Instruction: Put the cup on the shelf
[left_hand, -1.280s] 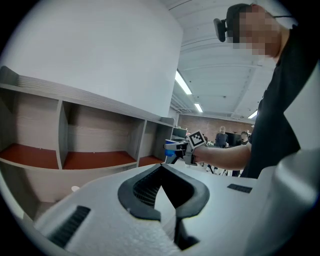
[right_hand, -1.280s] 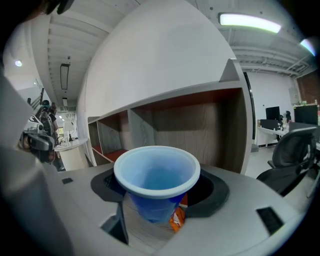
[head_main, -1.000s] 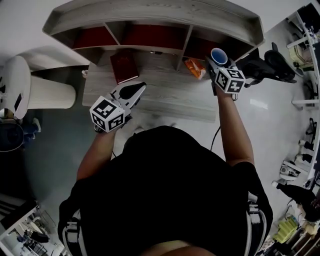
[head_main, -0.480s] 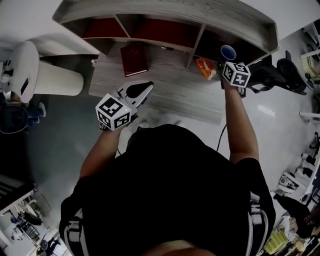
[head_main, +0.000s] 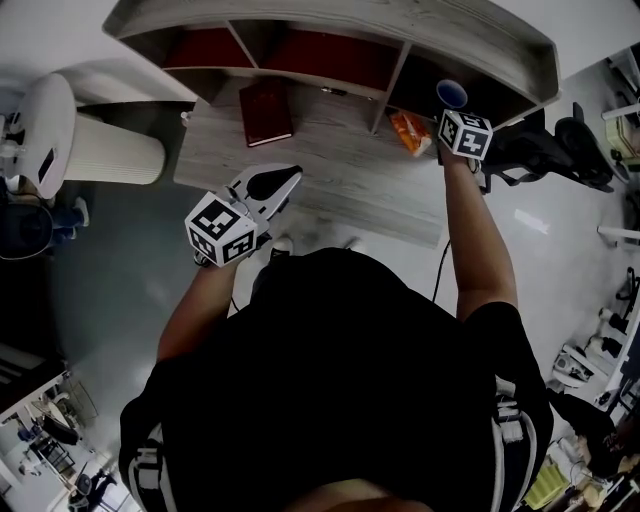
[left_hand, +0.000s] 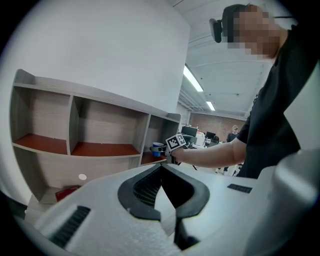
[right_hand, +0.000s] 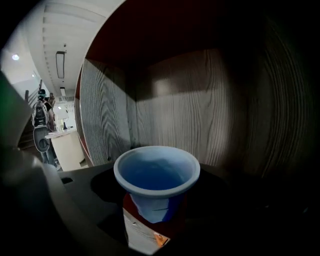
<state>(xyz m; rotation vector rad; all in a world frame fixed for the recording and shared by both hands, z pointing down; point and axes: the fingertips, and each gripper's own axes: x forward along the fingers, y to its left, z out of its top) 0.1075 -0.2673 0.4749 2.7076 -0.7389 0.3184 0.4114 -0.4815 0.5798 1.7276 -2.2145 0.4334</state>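
Note:
A blue cup (head_main: 451, 94) (right_hand: 156, 175) stands upright between the jaws of my right gripper (head_main: 452, 108) (right_hand: 157, 212), which is shut on its lower body. The cup is at the mouth of the right-hand compartment of the grey wooden shelf (head_main: 420, 35), whose back wall fills the right gripper view. Whether the cup's base touches the red shelf floor is hidden. In the left gripper view the cup (left_hand: 157, 149) shows small at that compartment. My left gripper (head_main: 288, 175) (left_hand: 161, 167) hovers over the desk's front left with its tips together, holding nothing.
A dark red book (head_main: 265, 112) lies on the grey desk (head_main: 340, 185) under the shelf. An orange packet (head_main: 410, 133) lies just left of the right gripper. A white ribbed bin (head_main: 110, 152) stands left of the desk, and a black office chair (head_main: 545, 140) right of it.
My right gripper has carried the cup a little farther in toward the right compartment. The left gripper has stayed shut over the desk, shifting only slightly.

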